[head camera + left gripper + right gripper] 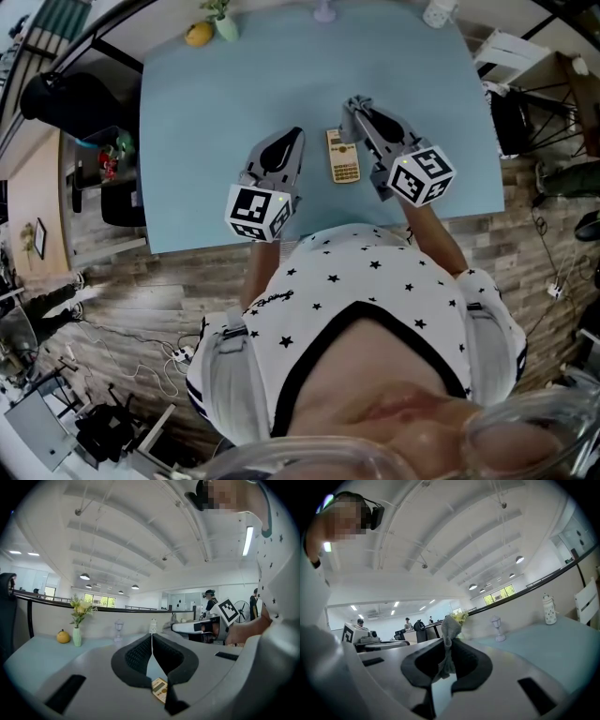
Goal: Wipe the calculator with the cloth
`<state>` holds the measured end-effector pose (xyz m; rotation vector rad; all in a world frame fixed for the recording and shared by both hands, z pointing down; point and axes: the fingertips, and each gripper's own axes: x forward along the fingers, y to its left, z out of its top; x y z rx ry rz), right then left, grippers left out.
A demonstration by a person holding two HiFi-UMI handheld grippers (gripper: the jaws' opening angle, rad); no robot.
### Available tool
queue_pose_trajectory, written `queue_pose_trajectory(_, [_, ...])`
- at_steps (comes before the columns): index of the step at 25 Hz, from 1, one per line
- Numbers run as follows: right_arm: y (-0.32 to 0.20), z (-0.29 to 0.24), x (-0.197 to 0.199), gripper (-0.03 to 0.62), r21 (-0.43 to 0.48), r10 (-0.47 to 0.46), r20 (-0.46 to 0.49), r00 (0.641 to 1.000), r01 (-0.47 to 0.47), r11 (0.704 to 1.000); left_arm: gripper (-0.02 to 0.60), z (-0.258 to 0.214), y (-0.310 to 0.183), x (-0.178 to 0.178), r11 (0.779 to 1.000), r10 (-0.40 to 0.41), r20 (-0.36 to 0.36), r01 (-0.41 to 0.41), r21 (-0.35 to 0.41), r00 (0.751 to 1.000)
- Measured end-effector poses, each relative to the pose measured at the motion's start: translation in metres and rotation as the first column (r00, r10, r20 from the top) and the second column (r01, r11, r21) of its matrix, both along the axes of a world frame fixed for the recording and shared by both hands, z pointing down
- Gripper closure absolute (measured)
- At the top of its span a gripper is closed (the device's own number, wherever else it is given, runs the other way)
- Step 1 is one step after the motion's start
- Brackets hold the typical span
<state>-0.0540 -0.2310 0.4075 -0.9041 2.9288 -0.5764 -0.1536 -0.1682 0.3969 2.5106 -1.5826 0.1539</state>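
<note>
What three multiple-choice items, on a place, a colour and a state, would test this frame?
1. The yellow rectangular calculator lies:
A) held up in the air
B) between the left gripper and right gripper
C) inside the left gripper

2. The smooth tabletop is:
A) light blue
B) red
C) black

3. The right gripper's fingers are:
A) wide apart, empty
B) shut on the calculator
C) shut on the soft grey cloth

Answers: B, the head view shows it lying between them; A, plain in the head view; C, the right gripper view shows the cloth pinched.
</note>
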Motion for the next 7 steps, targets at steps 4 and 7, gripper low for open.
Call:
queue_pose_trajectory(4, [0.0003, -0.0003, 0.0005, 0.556, 0.001, -0.001, 0.001, 1.0, 0.001, 1.0, 0.551, -0.0002, 0.0004, 0.0007, 1.0, -0.001, 0.0, 0.001, 0.001, 1.0])
queue_pose_trajectory(7, [0.0014, -0.0008, 0.0011, 0.556, -0.001, -0.003, 0.003, 1.0, 0.003, 1.0, 0.551, -0.0012, 0.0007, 0.0032, 1.0, 0.003, -0.001, -0.003, 0.004, 1.0])
